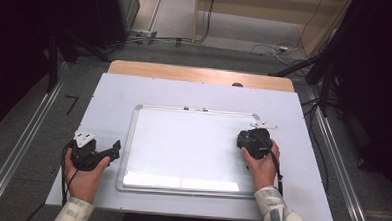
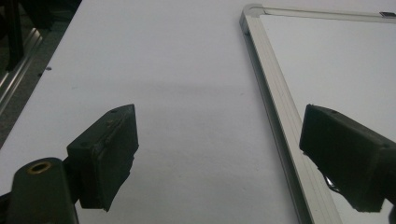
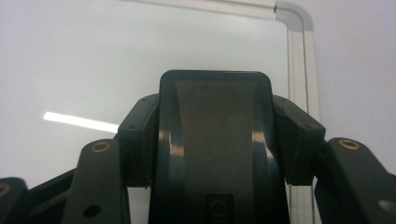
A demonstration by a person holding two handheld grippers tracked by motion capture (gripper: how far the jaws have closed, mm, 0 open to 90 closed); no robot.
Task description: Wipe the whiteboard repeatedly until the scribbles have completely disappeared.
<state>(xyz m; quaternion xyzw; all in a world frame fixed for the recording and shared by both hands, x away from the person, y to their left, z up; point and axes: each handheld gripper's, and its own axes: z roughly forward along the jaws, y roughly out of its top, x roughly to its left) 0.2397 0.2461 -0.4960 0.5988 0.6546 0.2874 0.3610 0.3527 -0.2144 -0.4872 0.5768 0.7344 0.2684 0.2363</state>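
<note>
Clamped between the black jaws of the right gripper [image 3: 217, 140], a dark whiteboard eraser [image 3: 215, 140] stands over the glossy face of a whiteboard [image 3: 93, 60], its felt strip facing the camera in the right gripper view. From the high view, the right gripper [image 1: 254, 142] sits over the board's right side, near the upper right corner of the aluminium frame, while the whiteboard [image 1: 182, 145] itself lies flat in the middle of the white table [image 1: 115, 87]. The left gripper [image 1: 102, 154] rests on the table just off the board's left edge, jaws spread wide and holding nothing; in its own view the left gripper [image 2: 219, 154] looks along the board frame [image 2: 275, 112] with bare table between the jaws. The writing surface looks clean, with no marks to be made out. The step in hand appears to be wiping the board with the eraser. Next, the right hand likely needs to press the felt flat on the surface and sweep across it, perhaps with the left gripper steadying the frame so the board does not slide.
</note>
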